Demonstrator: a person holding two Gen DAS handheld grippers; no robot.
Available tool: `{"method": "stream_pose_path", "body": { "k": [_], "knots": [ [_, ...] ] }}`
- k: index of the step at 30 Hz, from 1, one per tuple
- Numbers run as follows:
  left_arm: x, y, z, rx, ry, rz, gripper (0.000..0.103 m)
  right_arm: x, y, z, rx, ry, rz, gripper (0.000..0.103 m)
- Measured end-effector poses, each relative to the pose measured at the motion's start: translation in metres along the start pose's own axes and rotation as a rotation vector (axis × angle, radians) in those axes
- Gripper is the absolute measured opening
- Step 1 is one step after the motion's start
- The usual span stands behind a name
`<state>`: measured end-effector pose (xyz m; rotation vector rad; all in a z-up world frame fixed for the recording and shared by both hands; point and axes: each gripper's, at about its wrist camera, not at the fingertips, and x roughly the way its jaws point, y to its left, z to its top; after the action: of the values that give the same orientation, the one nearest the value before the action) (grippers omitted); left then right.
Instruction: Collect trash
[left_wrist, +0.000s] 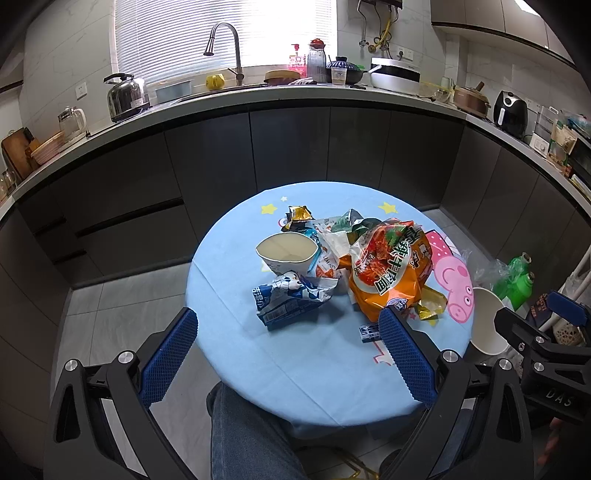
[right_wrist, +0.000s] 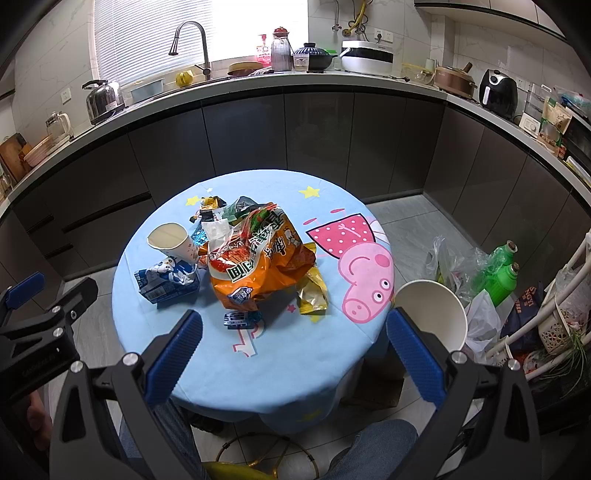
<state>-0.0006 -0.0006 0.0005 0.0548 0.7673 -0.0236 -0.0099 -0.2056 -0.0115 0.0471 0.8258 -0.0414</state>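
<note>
A pile of trash lies on a round table with a blue cartoon cloth (left_wrist: 295, 354) (right_wrist: 295, 362). It holds a big orange snack bag (left_wrist: 388, 269) (right_wrist: 258, 266), a crushed blue-white wrapper (left_wrist: 288, 299) (right_wrist: 166, 282), a tipped paper cup (left_wrist: 286, 253) (right_wrist: 173, 240), a yellow wrapper (right_wrist: 312, 295) and a small blue wrapper (left_wrist: 369, 332) (right_wrist: 236, 318). A white paper bucket (left_wrist: 487, 321) (right_wrist: 432, 314) sits beyond the table's right edge. My left gripper (left_wrist: 288, 354) and right gripper (right_wrist: 295, 354) hover open and empty over the near edge.
A dark kitchen counter (left_wrist: 295, 92) with kettle (left_wrist: 125, 96), sink and pots curves behind. Right of the table are green bottles (right_wrist: 502, 273), plastic bags (right_wrist: 454, 269) and a white rack (right_wrist: 561, 317). The person's jeans (left_wrist: 251, 435) are below.
</note>
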Motion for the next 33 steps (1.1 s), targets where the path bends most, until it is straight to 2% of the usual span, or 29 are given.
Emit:
{"method": "stream_pose_path", "body": {
  "k": [33],
  "knots": [
    [-0.0013, -0.0025, -0.0008, 0.000, 0.003, 0.000, 0.095, -0.0007, 0.0027, -0.0001, -0.001, -0.001, 0.000, 0.100]
  ]
}}
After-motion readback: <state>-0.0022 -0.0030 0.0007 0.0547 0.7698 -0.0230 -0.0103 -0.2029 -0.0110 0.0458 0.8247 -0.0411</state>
